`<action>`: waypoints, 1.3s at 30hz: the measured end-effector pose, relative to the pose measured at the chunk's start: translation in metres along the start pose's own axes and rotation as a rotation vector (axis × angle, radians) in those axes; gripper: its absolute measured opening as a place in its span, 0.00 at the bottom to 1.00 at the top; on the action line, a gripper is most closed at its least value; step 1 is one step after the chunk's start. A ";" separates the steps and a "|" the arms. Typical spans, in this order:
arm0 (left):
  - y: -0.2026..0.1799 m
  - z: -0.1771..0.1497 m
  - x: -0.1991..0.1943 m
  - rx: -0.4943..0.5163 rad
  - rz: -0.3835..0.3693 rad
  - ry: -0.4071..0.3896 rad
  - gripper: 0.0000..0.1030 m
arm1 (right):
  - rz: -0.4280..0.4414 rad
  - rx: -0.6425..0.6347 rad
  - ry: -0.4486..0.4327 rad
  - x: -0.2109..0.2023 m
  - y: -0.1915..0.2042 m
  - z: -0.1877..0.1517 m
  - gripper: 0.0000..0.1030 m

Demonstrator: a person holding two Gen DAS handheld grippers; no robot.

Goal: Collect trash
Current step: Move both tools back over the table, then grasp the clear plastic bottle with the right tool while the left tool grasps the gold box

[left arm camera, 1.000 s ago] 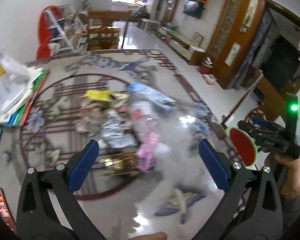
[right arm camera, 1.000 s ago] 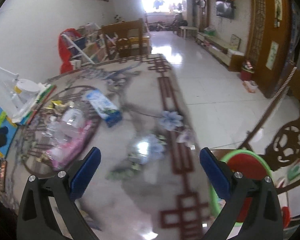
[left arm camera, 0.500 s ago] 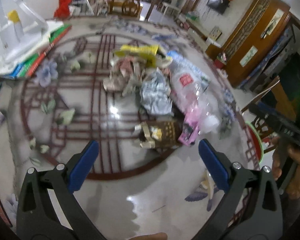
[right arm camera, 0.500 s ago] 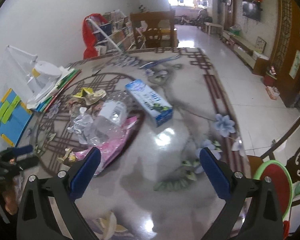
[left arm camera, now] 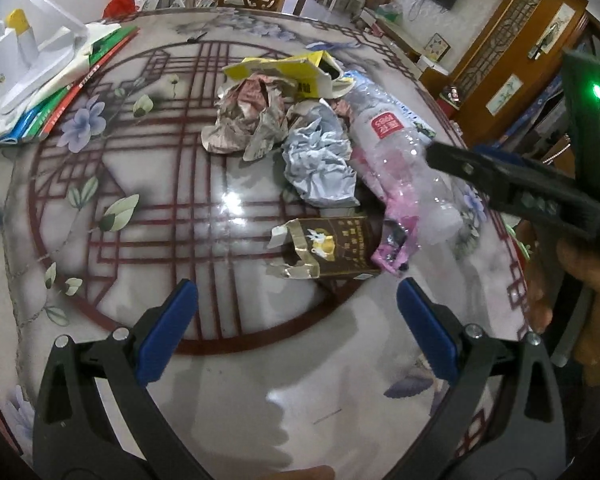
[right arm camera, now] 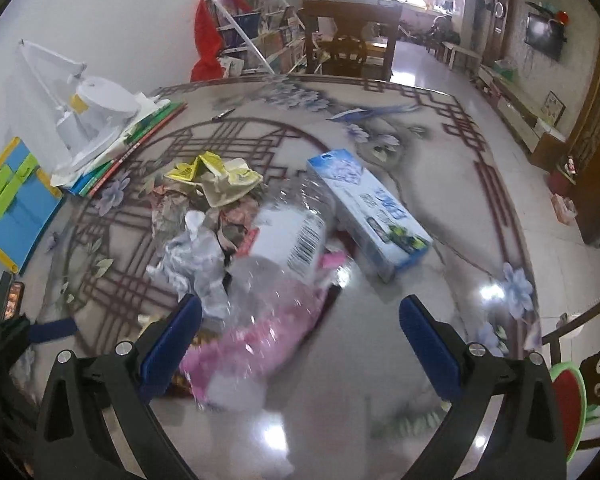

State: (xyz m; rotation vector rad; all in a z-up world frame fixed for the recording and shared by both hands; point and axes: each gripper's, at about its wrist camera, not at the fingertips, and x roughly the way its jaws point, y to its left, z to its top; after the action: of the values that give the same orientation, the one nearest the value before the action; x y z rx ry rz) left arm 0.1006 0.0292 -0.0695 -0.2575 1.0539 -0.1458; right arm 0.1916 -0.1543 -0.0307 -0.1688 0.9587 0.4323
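Patterned glossy tabletop (left arm camera: 100, 184) carries heaped trash: crushed clear plastic bottle (left arm camera: 396, 160), brown torn carton (left arm camera: 336, 248). Left gripper (left arm camera: 298, 316) and right gripper (right arm camera: 300, 328) hover, fingers spread apart, apparently readied for grasping.

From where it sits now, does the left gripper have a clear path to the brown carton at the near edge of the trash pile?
Probably yes. The left gripper is open, and the brown carton lies just ahead of its fingertips with only bare table between.

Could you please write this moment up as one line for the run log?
left gripper: open, facing brown carton | right gripper: open, over plastic bottle | nothing held | trash piled on table
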 end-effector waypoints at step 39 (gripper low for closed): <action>-0.044 0.013 0.042 0.346 0.059 0.077 0.95 | 0.022 0.060 0.008 -0.022 -0.038 -0.011 0.51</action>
State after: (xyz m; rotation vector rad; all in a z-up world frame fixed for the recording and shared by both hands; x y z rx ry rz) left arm 0.1327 -0.0217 -0.0865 0.0921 1.0925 -0.2831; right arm 0.1885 -0.1985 -0.0208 -0.1055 0.9808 0.4231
